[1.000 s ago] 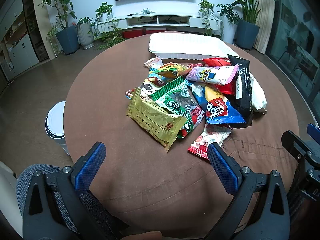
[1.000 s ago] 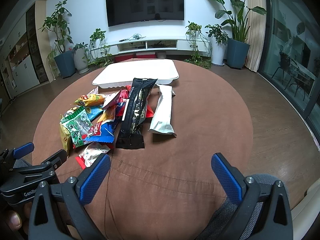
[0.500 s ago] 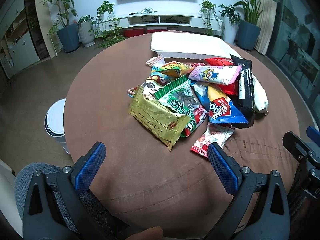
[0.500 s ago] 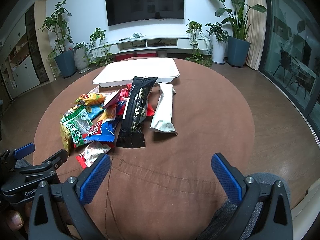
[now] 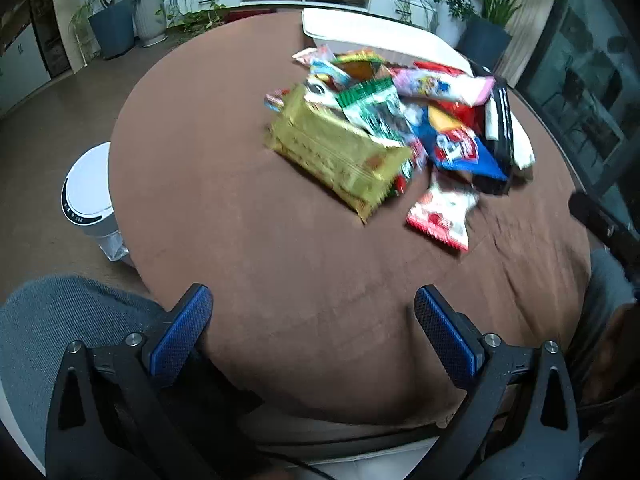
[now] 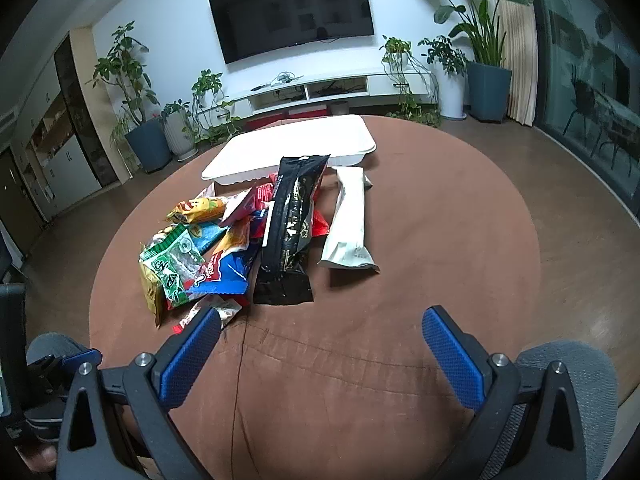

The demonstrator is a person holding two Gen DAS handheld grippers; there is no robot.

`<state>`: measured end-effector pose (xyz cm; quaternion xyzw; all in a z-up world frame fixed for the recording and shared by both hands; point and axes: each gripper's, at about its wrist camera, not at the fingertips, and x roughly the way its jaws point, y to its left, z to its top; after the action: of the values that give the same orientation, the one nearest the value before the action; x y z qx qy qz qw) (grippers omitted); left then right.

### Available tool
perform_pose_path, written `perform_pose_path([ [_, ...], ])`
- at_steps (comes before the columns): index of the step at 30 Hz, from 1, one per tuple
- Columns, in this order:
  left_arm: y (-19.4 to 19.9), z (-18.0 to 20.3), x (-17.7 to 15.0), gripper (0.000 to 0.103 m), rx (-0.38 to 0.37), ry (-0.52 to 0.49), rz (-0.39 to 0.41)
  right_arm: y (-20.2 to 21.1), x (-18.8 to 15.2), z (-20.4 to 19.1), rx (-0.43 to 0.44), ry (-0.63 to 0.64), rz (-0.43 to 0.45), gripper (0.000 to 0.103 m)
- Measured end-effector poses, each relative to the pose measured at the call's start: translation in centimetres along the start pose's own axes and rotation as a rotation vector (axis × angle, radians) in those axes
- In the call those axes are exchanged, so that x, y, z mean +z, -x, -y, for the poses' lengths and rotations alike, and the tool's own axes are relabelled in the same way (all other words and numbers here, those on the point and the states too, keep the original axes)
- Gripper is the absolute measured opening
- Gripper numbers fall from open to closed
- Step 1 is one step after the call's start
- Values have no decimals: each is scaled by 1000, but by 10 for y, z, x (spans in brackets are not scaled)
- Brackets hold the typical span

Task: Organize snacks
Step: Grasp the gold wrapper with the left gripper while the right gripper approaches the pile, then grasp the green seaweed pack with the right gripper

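- Since half a second ago my left tool point(image 5: 308, 316) has swung forward and to the left; its view is motion-blurred and the snack pile point(image 5: 392, 132) sits up and right of its centre. Right tool point(image 6: 320, 340) has barely shifted.
- Both tools: jaws wide, nothing held, hovering over the near edge of the desk point(image 6: 440, 240).
- Snacks: loose heap mid-desk. Gold packet point(image 5: 340, 156) nearest on the left; red-and-white packet point(image 5: 440, 212) nearest me; long black packet point(image 6: 290, 224) and white packet point(image 6: 348, 224) on the right. White tray point(image 6: 296, 144) touches the heap's far side, nothing visible in it.
- Judgement: still the approach; nothing sorted yet.
- To do it well: start with an outlying packet, pinch it by a flat sealed edge, lift clear before travelling, so neighbours do not drag along.
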<state>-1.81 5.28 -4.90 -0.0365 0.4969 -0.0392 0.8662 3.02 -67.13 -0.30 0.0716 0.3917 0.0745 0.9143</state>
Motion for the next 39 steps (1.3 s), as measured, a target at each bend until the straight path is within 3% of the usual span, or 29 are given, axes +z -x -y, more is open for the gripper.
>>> perform_pose_path([
  [8, 2, -29, 39, 100, -74, 156, 51, -9, 7, 13, 34, -20, -63, 96],
  [10, 4, -34, 48, 93, -117, 183, 60, -10, 7, 15, 40, -22, -69, 95],
  [12, 2, -35, 56, 78, -121, 187, 54, -10, 7, 17, 46, -22, -74, 95],
  [13, 0, -35, 60, 78, -117, 187, 51, -12, 8, 17, 47, -22, -76, 95],
  [15, -6, -32, 66, 66, -99, 177, 35, -14, 9, 20, 54, -23, -85, 95],
  [21, -33, -26, 77, 45, -40, 140, -14, -15, 9, 22, 51, -15, -90, 94],
  [25, -35, -31, 77, 44, -33, 129, -23, -16, 10, 20, 55, -13, -97, 94],
  [32, -37, -7, 67, 44, 23, -11, -28, -15, 13, 9, 67, 30, -101, 93],
  [36, -34, -9, 63, 32, 32, -42, -23, -12, 24, -10, 133, 103, -100, 86],
  [39, -31, -14, 61, 29, 9, -51, -28, -13, 34, -31, 230, 159, -96, 86],
])
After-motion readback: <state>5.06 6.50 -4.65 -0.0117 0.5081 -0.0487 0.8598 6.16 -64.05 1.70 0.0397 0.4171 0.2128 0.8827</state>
